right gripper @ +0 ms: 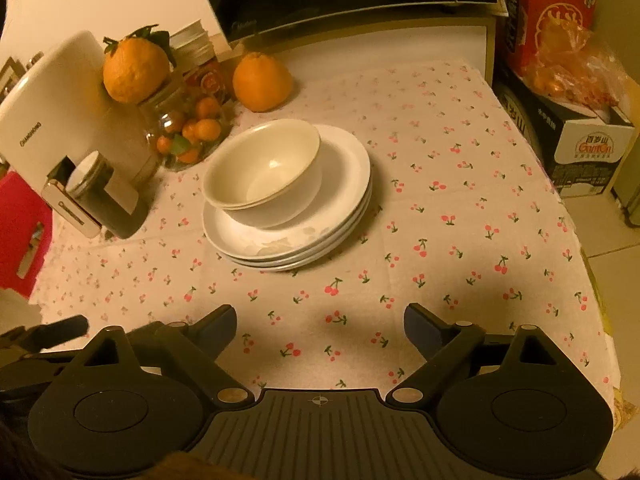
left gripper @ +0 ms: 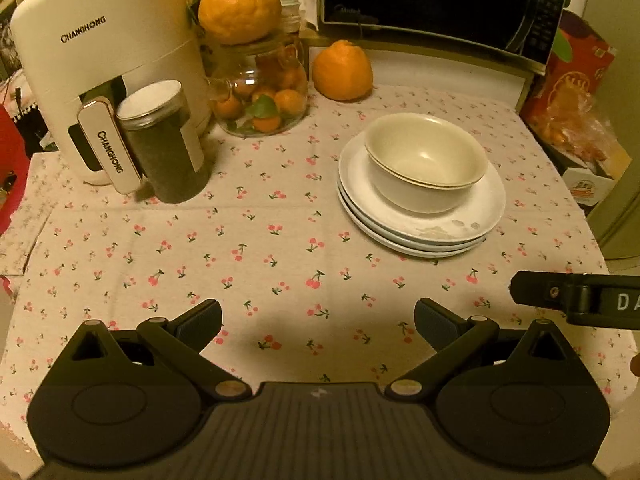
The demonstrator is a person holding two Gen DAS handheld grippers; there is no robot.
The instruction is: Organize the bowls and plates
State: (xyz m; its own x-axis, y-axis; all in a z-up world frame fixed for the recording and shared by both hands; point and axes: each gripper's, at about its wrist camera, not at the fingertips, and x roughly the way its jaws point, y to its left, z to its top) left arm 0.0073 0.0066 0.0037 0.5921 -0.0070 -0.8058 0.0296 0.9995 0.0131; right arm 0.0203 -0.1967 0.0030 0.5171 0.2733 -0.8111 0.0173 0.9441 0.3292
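A table covered by a pale cloth (left gripper: 280, 240) printed with small red cherries fills both views under dim yellowish light. The left gripper (left gripper: 318, 320) hangs over the near part of the cloth with its jaws spread wide and nothing between them. The right gripper (right gripper: 319, 326) is likewise parted and empty over bare cloth; one dark finger of it pokes into the left wrist view at the right edge.

Ahead of both sits a stack of white plates (left gripper: 424, 228), three rims showing, the top one smeared with pale marks near its front lip. Nested cream bowls (left gripper: 426, 160) stand on it, off-centre toward the back; two rims are visible, one just inside the other.

Beyond, to the left, stand a cream appliance (left gripper: 108, 60) marked CHANGHONG, a dark jar (left gripper: 168, 148) with a metal lid touching its handle, and a glass jar (left gripper: 264, 96) of small oranges with a large orange (left gripper: 240, 4) on top. A second large orange (left gripper: 342, 70) lies on the cloth. A black microwave (left gripper: 440, 4) is cut off by the top of the frame, and the boxes (right gripper: 560, 80) at right are partly blurred behind a crinkled bag.
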